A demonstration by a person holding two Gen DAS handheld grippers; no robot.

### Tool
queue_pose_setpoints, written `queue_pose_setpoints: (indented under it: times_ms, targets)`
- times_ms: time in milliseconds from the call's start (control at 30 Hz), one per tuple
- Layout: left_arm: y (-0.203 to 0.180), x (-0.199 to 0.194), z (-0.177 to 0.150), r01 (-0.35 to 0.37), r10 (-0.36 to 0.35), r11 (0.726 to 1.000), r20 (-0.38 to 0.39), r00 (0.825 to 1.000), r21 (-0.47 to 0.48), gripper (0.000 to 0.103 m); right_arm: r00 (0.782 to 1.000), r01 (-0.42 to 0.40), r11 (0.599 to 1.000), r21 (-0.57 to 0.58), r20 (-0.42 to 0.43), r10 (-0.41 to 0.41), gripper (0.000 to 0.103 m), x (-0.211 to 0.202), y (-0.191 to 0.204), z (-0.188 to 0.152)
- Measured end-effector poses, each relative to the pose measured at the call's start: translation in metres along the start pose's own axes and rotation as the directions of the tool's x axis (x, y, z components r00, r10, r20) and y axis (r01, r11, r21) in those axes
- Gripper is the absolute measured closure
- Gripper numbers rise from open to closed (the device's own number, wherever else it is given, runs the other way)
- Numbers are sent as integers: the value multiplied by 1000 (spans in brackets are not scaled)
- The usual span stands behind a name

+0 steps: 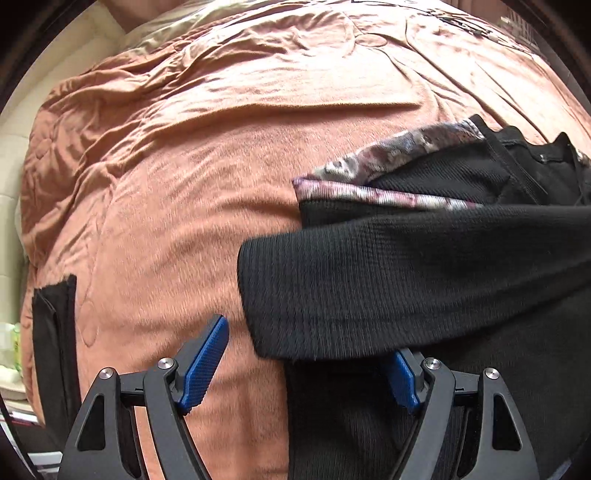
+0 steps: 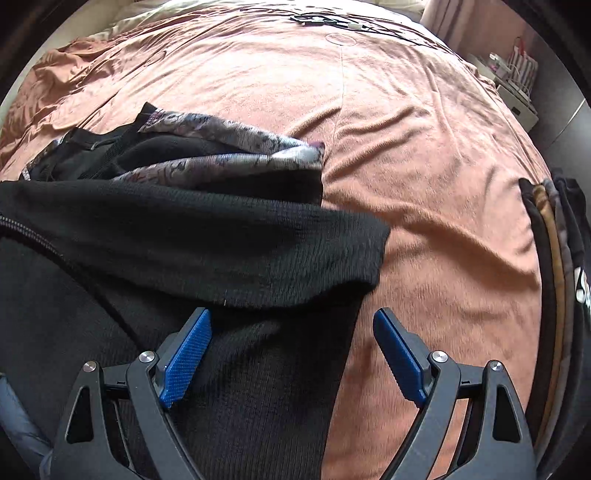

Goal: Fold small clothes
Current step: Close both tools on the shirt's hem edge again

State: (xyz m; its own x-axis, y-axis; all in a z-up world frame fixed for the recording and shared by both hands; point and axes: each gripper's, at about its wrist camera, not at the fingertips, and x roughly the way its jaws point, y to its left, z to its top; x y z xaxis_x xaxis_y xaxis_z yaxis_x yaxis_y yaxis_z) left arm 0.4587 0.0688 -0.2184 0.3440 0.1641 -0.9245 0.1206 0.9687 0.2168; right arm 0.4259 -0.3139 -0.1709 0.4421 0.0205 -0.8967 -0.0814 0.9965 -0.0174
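Note:
A black knit garment (image 1: 424,266) lies on a bed covered by a salmon-pink blanket (image 1: 184,184). One sleeve is folded across its body, and a floral-patterned cloth (image 1: 388,155) shows at its far end. My left gripper (image 1: 310,336) is open, low over the garment's left edge. The sleeve's fold hides the tip of its right finger. In the right wrist view the same garment (image 2: 184,251) fills the left side, with its zip at the left edge and the floral cloth (image 2: 236,140) behind it. My right gripper (image 2: 291,312) stands open astride the garment's right edge, and its pads press on nothing.
A flat dark cloth piece (image 1: 55,332) lies at the bed's left edge. A stack of dark folded clothes (image 2: 554,266) sits at the right edge. Cables (image 2: 332,20) lie at the far end of the bed. A nightstand with small items (image 2: 517,85) stands beyond the right corner.

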Motion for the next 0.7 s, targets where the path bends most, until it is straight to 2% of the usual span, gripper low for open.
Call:
queue_pose_setpoints:
  times_ms: [300, 500, 633, 700]
  targets:
    - [-3, 10, 44, -53, 53, 998, 18, 998, 20, 21, 999, 35, 999, 14, 32, -35, 15, 28, -5, 48]
    - [9, 16, 64, -48, 49, 998, 31, 998, -40, 22, 996, 54, 997, 49, 73, -58, 15, 35, -9, 69]
    - [16, 3, 75, -87, 97, 992, 104, 990, -93, 22, 986, 63, 993, 99, 146, -77, 15, 26, -16, 78]
    - [23, -10, 77, -74, 94, 989, 155, 983, -126, 22, 981, 46, 991, 125, 181, -69, 15, 18, -23, 78]
